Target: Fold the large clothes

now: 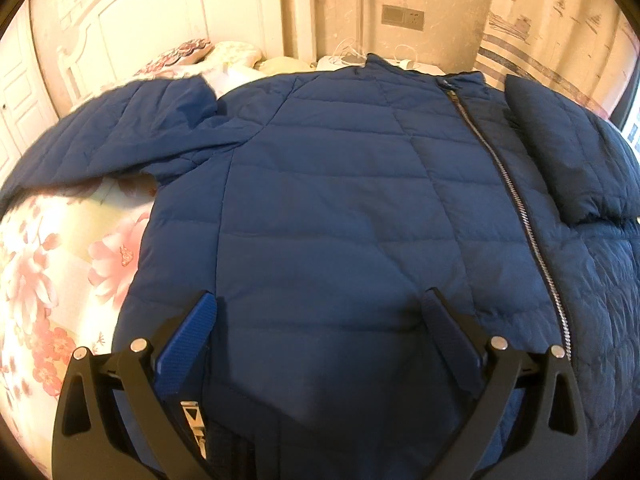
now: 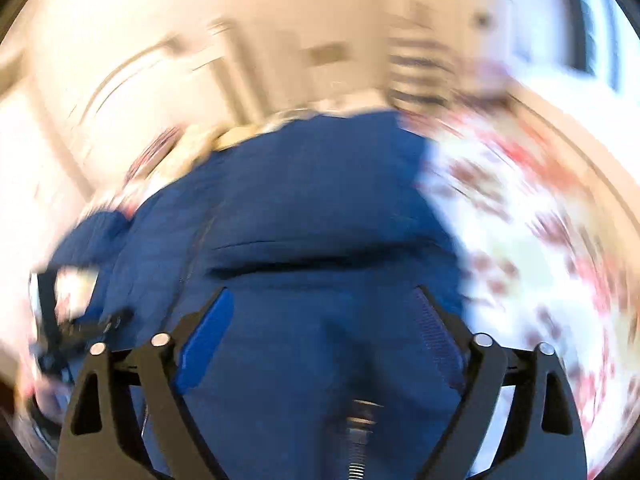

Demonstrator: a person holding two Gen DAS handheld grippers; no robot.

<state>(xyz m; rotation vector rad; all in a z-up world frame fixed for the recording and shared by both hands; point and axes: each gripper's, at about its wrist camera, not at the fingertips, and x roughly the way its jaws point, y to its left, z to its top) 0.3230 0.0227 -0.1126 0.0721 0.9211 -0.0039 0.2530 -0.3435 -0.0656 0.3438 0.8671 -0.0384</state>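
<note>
One blue quilted jacket (image 1: 340,184) lies zipped and flat on the floral bed (image 1: 60,264); one sleeve (image 1: 568,148) is folded across its front. Two tools: left tool (image 1: 320,300) spread wide, gripping nothing, over the hem. Right tool (image 2: 320,296) also wide, nothing gripped; that view is blurred.

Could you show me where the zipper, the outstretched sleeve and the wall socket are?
zipper (image 1: 516,196), left wrist view, on the silver teeth halfway down.
outstretched sleeve (image 1: 120,128), left wrist view, on its quilted middle.
wall socket (image 1: 402,17), left wrist view, on the plate's centre.
</note>
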